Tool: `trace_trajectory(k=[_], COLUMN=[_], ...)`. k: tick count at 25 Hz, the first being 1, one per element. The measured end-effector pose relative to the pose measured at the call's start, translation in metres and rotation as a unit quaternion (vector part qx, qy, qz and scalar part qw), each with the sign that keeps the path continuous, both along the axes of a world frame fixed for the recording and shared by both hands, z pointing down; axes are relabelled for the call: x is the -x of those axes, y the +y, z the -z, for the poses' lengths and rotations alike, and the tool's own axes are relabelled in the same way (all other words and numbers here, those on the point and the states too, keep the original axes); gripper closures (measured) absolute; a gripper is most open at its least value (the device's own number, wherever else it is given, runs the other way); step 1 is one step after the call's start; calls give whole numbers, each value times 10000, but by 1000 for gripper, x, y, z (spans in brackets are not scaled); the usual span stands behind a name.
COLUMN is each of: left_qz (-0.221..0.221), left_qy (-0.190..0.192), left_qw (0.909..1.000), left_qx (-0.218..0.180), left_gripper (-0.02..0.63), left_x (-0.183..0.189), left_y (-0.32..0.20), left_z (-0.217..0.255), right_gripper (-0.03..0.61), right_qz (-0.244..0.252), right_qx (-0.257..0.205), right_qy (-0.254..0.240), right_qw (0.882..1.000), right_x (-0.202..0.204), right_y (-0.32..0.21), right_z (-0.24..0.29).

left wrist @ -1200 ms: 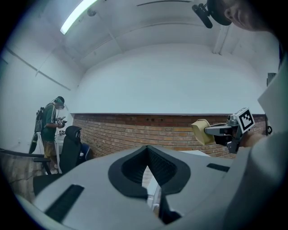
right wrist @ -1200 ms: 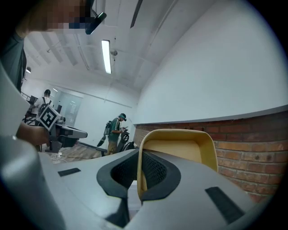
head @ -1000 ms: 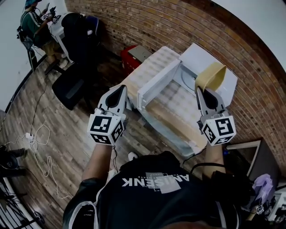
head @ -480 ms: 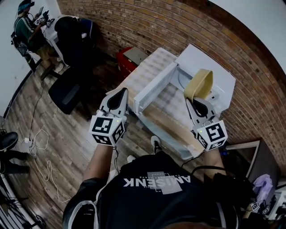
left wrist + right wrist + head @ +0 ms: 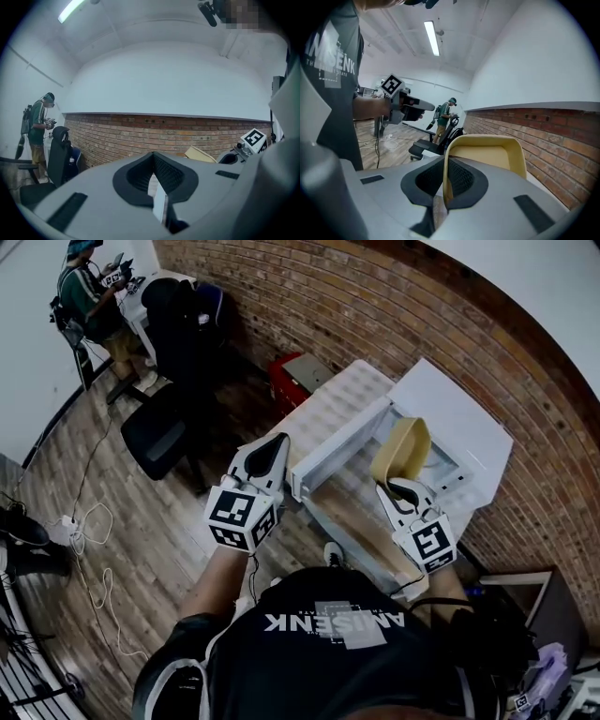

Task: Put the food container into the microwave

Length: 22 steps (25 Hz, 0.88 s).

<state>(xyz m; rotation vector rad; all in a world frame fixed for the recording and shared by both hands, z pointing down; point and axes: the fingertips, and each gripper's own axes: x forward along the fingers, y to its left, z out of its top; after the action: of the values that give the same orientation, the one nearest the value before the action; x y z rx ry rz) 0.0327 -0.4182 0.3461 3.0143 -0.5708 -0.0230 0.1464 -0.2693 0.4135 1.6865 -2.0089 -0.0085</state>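
At the right centre of the head view, the food container (image 5: pixel 401 448) is held by the right gripper (image 5: pixel 400 489). Its jaws are closed narrowly on one thin side wall of the container. In the right gripper view that wall is seen pinched between the pads, with the rest of the tan tray reaching away past the tips. The container is carried on edge, with its long axis running from the jaws toward the upper part of the frame. It is seen directly before the mouth of the microwave (image 5: pixel 459 418), whose door (image 5: pixel 339 442) stands open toward the left of the frame. Whether the far end has crossed the opening cannot be told. The cavity is judged to lie just to the upper right of the container, so the coming move is expected to turn on carrying it that way and levelling it onto the cavity floor. The left gripper (image 5: pixel 275 446) is held at centre left, just beside the free edge of the door, its jaws together with nothing seen gripped. The right hand is by far the nearer to the cavity.
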Motion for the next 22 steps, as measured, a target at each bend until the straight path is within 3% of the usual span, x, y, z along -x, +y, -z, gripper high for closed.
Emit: trace_trajectory(k=[7, 22], left_qz=[23, -140], left_qy=[-70, -151], left_qw=[10000, 9998], left_qx=[13, 46], left_gripper=[601, 601], left_x=[-13, -34], left_y=[-5, 0], left_z=[-6, -14], right_gripper=[534, 534], right_qz=[550, 1002], right_qx=[466, 1367], right_qy=[-85, -74], right_qw=[9974, 9855], right_x=[14, 21], right_y=[-4, 12], right_z=[-43, -114])
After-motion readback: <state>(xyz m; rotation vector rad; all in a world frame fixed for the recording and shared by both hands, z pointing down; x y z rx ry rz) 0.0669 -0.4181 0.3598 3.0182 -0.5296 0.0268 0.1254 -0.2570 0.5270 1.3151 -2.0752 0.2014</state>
